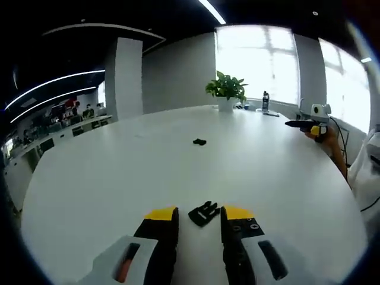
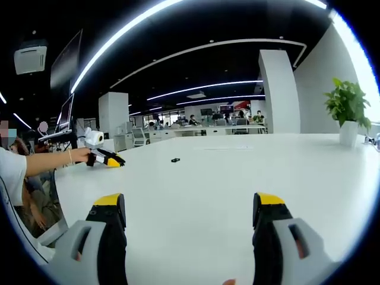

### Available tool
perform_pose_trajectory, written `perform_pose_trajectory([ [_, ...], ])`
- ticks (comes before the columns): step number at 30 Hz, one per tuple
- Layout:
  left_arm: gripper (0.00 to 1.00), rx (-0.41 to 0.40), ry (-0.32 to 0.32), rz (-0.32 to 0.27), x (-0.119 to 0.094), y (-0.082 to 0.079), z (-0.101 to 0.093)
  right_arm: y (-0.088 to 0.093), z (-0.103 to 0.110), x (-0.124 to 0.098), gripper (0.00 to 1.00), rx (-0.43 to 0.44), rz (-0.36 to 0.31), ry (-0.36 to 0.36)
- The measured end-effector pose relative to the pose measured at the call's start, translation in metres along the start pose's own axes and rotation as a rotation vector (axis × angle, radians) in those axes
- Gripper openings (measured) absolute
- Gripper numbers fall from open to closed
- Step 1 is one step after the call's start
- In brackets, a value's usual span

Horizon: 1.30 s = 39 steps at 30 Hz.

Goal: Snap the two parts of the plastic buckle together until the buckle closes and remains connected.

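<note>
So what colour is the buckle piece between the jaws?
Black. The buckle piece shows best in the left gripper view, on the white table.

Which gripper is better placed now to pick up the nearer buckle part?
Left. Its open gripper already has the pronged buckle part between its tips; the right gripper faces bare table.

No legible text, label, brand, number or sign was present in either the left gripper view or the right gripper view; distant background surfaces were too blurred to read.

Black jaws with yellow tips, grey housings, orange-red slots; white sleeve (image 2: 12,169).
</note>
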State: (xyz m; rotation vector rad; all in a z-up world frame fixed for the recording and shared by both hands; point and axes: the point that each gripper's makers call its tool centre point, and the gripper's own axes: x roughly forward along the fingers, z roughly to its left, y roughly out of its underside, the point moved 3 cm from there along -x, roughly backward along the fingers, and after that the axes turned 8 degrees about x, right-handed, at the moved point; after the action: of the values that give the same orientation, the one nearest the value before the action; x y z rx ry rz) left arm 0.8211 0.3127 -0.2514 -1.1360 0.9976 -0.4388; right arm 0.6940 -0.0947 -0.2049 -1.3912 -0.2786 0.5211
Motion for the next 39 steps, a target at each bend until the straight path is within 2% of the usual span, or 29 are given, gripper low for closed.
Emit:
perform_pose_trajectory([
  [16,0.13,-0.003,0.013,-0.001,0.000,-0.001,-0.006,-0.001,0.002,0.000,0.89,-0.006,0.000,-0.004],
  [27,0.13,-0.001,0.013,0.000,0.000,-0.002,-0.006,-0.003,0.006,0.001,0.89,-0.011,-0.002,-0.010],
  [33,0.12,-0.005,0.025,-0.049,0.004,-0.016,-0.014,-0.003,0.008,0.002,0.89,-0.013,0.000,-0.011],
  [39,0.12,0.025,0.033,-0.050,0.013,-0.025,-0.019,-0.005,0.011,0.005,0.89,-0.019,0.001,-0.018],
])
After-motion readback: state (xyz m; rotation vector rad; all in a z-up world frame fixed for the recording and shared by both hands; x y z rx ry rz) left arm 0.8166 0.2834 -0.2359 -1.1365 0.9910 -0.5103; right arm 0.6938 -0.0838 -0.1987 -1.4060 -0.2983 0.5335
